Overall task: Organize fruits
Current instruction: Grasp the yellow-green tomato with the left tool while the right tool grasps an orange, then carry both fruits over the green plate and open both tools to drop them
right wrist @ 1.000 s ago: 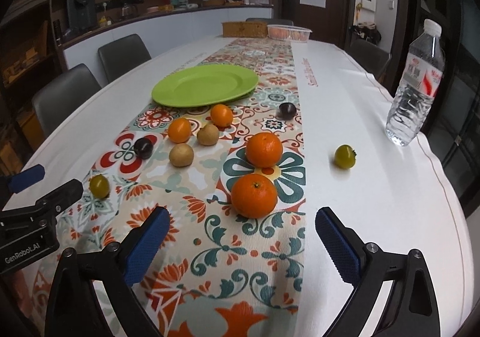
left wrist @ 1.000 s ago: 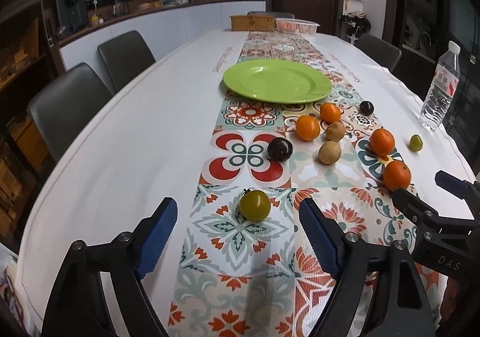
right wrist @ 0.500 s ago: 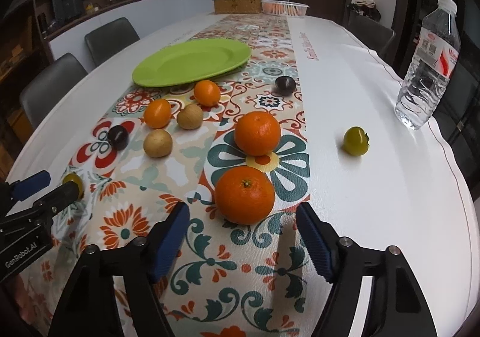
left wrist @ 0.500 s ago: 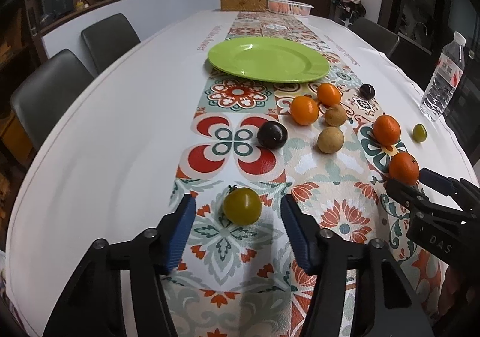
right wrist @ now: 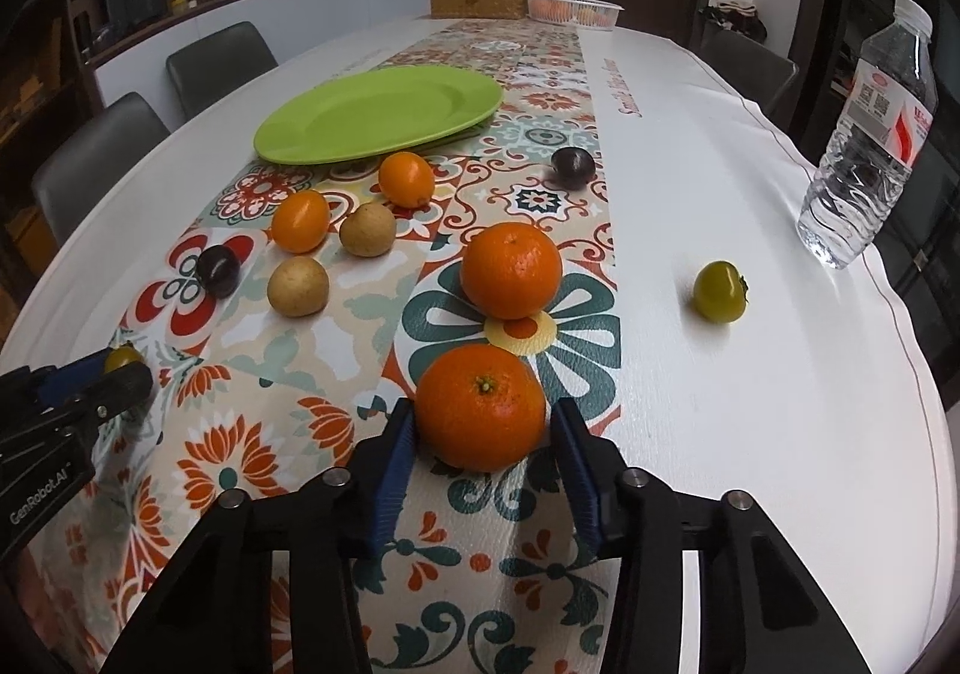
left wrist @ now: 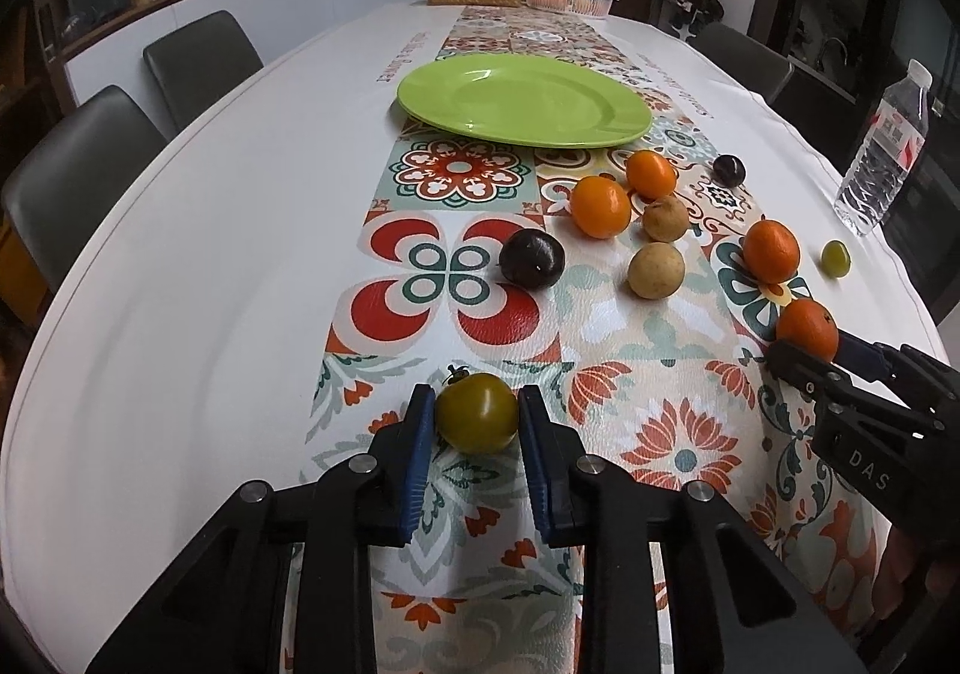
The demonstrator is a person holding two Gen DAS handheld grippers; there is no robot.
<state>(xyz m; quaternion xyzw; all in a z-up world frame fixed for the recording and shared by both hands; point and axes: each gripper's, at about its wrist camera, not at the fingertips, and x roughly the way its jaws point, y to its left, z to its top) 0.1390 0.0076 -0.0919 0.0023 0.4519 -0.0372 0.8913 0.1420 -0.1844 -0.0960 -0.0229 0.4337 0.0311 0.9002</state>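
Left gripper (left wrist: 477, 422) clamped on green tomato (left wrist: 477, 421), right gripper (right wrist: 480, 425) closing around nearest orange (right wrist: 480, 409), both low on table runner (right wrist: 528, 524). Best squeezed gently, raised straight, carried toward empty green plate (left wrist: 480, 101).

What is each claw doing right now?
Left claw: closed on the green tomato.
Right claw: around the orange; left pad touches, right shows a slight gap.
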